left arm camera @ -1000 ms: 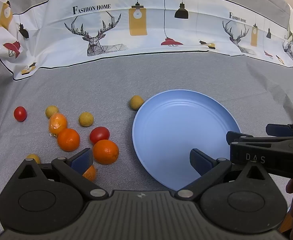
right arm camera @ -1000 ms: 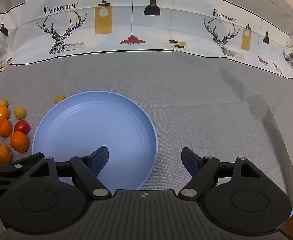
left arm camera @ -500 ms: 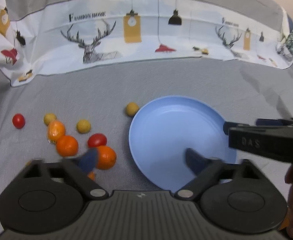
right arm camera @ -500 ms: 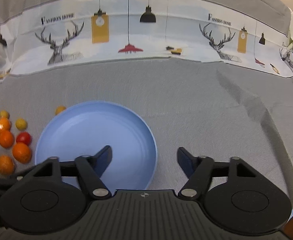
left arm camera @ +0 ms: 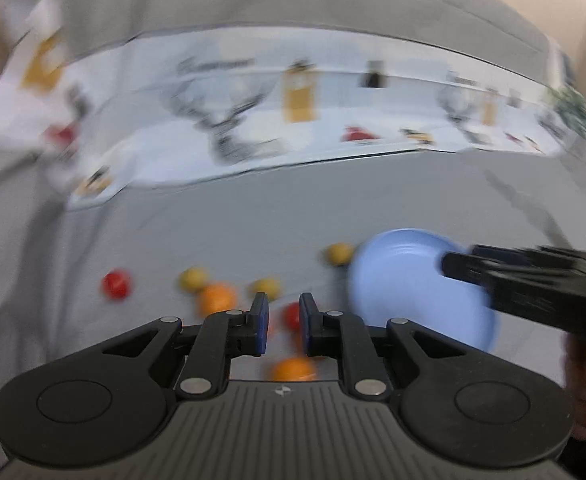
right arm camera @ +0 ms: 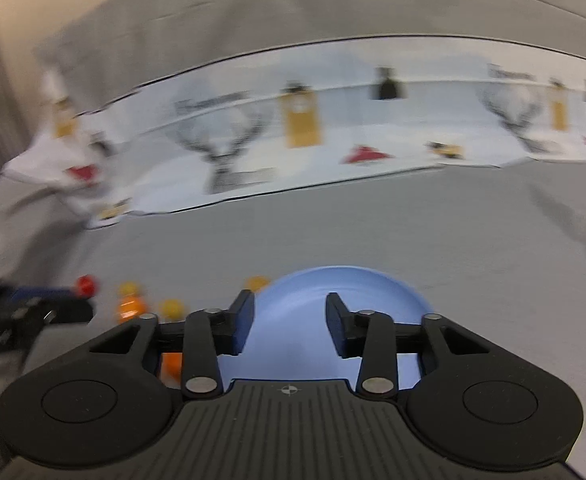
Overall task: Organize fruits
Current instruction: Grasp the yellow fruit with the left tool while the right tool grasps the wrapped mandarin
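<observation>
Both views are motion-blurred. A light blue plate (left arm camera: 409, 284) lies on the grey cloth, empty; it also shows in the right wrist view (right arm camera: 333, 296). Left of it lie several small fruits: oranges (left arm camera: 217, 298), yellow fruits (left arm camera: 339, 254) and red tomatoes (left arm camera: 115, 283). My left gripper (left arm camera: 284, 322) is above the fruits, its jaws nearly closed with a narrow gap and nothing between them. My right gripper (right arm camera: 289, 320) hovers over the plate's near side, jaws partly open and empty. It appears as a black bar in the left wrist view (left arm camera: 533, 280).
A white printed cloth with deer and lamps (left arm camera: 293, 120) hangs along the back of the table. Grey cloth (right arm camera: 453, 232) covers the table to the right of the plate.
Both grippers have pulled back and tilted up, so the plate and fruits sit lower and smaller. The left jaws have closed to a narrow gap; the right jaws have narrowed.
</observation>
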Action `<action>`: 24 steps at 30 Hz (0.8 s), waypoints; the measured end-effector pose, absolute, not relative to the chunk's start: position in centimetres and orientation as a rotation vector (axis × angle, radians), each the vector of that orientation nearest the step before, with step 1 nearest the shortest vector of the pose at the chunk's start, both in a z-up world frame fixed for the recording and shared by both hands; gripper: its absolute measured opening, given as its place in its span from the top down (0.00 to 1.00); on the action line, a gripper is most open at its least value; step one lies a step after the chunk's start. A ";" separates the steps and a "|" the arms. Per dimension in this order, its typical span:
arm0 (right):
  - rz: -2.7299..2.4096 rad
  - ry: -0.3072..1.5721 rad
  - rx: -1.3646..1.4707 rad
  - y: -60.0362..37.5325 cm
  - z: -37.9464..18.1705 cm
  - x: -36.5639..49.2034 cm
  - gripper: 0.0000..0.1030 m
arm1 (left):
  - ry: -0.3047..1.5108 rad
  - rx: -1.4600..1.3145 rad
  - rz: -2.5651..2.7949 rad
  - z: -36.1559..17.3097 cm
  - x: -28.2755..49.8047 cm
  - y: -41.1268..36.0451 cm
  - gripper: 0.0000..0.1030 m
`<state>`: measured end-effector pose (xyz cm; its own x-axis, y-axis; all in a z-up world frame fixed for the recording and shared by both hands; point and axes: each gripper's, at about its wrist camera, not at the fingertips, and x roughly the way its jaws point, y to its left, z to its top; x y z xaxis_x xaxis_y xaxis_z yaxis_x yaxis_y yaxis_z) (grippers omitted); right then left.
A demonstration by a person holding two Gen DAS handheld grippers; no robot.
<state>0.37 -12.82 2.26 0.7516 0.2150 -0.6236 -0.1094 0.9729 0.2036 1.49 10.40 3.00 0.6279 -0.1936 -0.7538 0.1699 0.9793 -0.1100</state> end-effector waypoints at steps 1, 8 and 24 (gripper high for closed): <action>0.216 0.699 0.149 -12.1 2.4 0.4 0.55 | 0.936 -0.120 -0.144 1.8 2.0 12.1 0.82; 0.395 0.753 0.057 -6.6 1.7 0.7 0.50 | 1.083 -0.378 0.000 -2.5 4.0 17.7 0.81; 0.456 0.781 -0.278 1.3 -4.0 0.0 0.41 | 1.093 -0.161 -0.007 -4.8 5.0 15.9 0.72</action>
<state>0.01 1.29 -4.00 0.6207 0.2906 -0.7282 -0.4921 0.8674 -0.0733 5.04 15.91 -4.83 0.4611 -0.0851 -0.8833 -0.0738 0.9883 -0.1337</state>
